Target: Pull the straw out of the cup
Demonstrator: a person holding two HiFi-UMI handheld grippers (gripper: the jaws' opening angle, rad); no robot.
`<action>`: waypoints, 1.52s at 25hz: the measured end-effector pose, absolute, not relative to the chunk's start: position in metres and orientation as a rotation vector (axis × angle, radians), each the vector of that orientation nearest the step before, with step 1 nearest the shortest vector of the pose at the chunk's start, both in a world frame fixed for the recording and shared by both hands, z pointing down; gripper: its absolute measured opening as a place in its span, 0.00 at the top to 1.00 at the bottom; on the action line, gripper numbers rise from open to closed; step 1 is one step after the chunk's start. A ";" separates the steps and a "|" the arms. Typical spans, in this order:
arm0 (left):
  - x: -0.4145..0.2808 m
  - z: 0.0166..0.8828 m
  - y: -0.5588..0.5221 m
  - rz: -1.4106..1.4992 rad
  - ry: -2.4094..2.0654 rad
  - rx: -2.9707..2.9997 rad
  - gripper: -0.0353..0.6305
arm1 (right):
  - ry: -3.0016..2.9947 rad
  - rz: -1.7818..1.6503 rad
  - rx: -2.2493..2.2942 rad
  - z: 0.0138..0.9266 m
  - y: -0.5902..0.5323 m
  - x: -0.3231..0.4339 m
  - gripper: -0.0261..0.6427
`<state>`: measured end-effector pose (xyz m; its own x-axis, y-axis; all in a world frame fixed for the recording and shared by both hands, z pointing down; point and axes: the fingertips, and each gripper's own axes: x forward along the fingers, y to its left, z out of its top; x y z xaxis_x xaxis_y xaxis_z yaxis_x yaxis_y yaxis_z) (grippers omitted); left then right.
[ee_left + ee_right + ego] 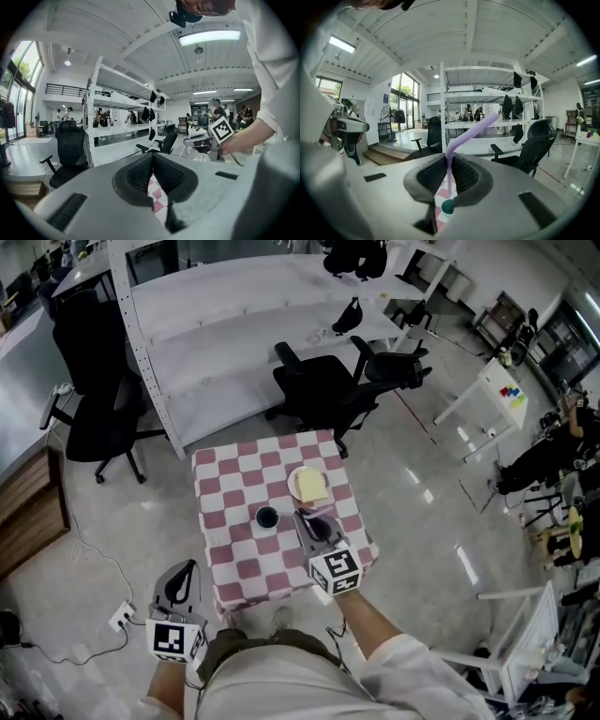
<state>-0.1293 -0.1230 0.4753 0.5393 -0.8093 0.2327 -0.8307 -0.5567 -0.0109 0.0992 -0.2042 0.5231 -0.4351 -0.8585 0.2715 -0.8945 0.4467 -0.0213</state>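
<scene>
A small table with a pink-and-white checked cloth [234,549] carries a dark green cup [267,517]. My right gripper [304,519] hovers over the table just right of the cup. In the right gripper view this gripper [449,165] is shut on a purple bendy straw [468,133]. The straw's lower end hangs free above the cup [448,205], and its bent top leans to the right. My left gripper [187,570] is off the table's near-left corner. Its jaws [152,161] are shut with nothing between them.
A plate with a yellow slice [307,486] sits at the table's far right. Black office chairs [337,390] [94,399] and white shelving [244,324] stand beyond the table. A power strip with a cable [122,617] lies on the floor at my left.
</scene>
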 end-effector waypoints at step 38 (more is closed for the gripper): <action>-0.047 0.445 -0.110 0.265 -1.163 2.880 0.94 | -2.535 0.007 1.723 0.396 -0.058 0.148 0.91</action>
<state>-0.0468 -0.1101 0.4449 0.7072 -0.6872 0.1663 -0.6913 -0.7214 -0.0410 0.1477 -0.0580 0.3959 -0.3661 -0.9283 0.0655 -0.9286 0.3690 0.0387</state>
